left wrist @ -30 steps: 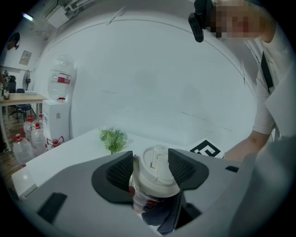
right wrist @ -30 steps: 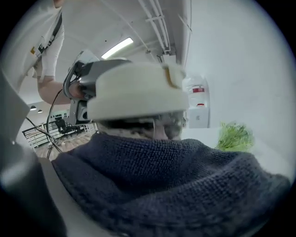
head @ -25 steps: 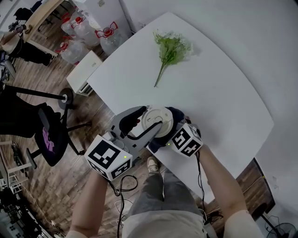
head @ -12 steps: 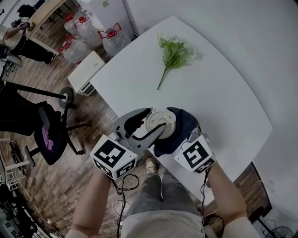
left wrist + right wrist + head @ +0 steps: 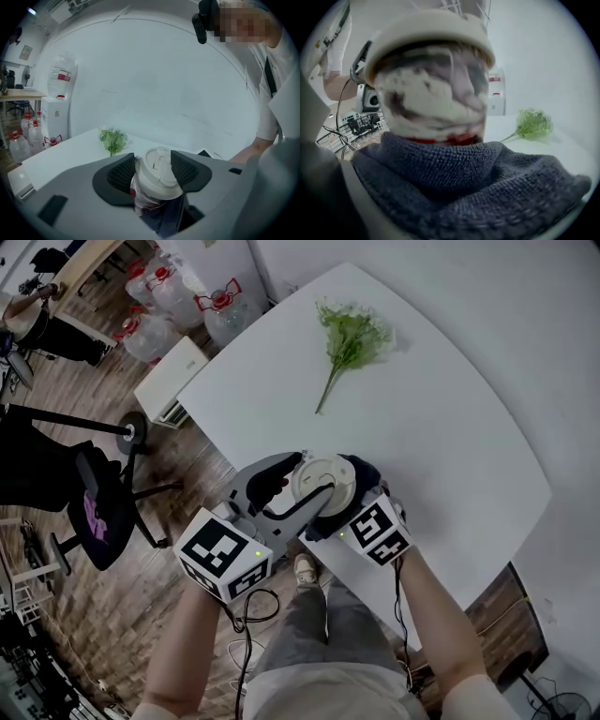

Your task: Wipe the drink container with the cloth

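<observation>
Gripping the drink container by its white lid, had the left gripper with both dark pads pressed on opposite sides of the rim, jaws spread wide yet fully taken up by the lid. Held the cup upright straight ahead of that claw, near the close edge of the table; could not tell whether lifted or resting. Had the right gripper closed on a bunched dark grey cloth, wadded between its jaws and laid against the cup's lower wall, just below the left claw's pads and under the red band.

Judged as mid-wipe. Called for a steady hold at the lid, to avoid popping a likely push-fit lid loose under sideways rubbing. Best served by light pressure, strokes drawn round and down the wall rather than up toward the lid, and a turn of the cloth hand to reach the far side. Risked denting a probably thin wall if pushed hard.

Beyond the left claw's tips: plain white tabletop, bare save for a green sprig lying well ahead. Off to that claw's left, past the table edge: wooden floor, a dark office chair, big water bottles and a low white cabinet; pale wall behind.
</observation>
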### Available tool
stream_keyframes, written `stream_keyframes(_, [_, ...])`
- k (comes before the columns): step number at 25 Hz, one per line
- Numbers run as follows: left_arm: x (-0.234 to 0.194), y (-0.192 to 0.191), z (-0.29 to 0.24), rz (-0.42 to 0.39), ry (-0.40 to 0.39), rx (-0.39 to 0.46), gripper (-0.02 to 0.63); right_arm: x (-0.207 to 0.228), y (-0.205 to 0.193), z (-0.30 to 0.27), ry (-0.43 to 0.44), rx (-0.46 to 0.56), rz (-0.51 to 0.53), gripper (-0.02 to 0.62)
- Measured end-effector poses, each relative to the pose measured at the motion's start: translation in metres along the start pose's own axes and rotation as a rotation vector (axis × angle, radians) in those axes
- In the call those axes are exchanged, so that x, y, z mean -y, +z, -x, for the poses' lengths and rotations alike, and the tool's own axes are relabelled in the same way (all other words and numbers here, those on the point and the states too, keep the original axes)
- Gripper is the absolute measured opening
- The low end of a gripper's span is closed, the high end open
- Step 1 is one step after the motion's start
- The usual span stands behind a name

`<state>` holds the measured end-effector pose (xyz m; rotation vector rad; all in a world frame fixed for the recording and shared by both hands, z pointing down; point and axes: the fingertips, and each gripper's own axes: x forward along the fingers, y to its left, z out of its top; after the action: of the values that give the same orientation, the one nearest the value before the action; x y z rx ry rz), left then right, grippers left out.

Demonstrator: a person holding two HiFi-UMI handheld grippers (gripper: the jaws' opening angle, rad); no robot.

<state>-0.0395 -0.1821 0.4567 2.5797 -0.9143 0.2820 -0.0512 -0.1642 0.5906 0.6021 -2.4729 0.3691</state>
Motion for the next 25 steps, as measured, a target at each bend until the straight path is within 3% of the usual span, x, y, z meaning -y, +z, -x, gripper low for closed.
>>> stream_keyframes(3, [0.001, 0.000, 0.001, 0.005, 0.002, 0.003, 0.258, 0.003, -0.024, -0.010, -0.009, -0.083, -0.068, 0.390])
stream_keyframes(6, [0.000, 0.000, 0.002, 0.007, 0.009, 0.003, 0.258, 0.002, -0.030, -0.008, -0.025, -0.094, -0.122, 0.380])
stream_keyframes(16, [0.002, 0.000, 0.001, 0.005, 0.010, 0.004, 0.258, -0.011, 0.056, 0.055, -0.023, 0.120, 0.027, 0.388])
stream_keyframes(20, [0.001, 0.001, 0.001, -0.004, -0.001, 0.019, 0.255, -0.009, 0.055, 0.042, -0.006, 0.161, 0.003, 0.407])
stream_keyframes(25, [-0.001, 0.000, 0.003, -0.005, 0.011, 0.045, 0.255, -0.006, 0.036, 0.019, -0.008, 0.132, -0.016, 0.416])
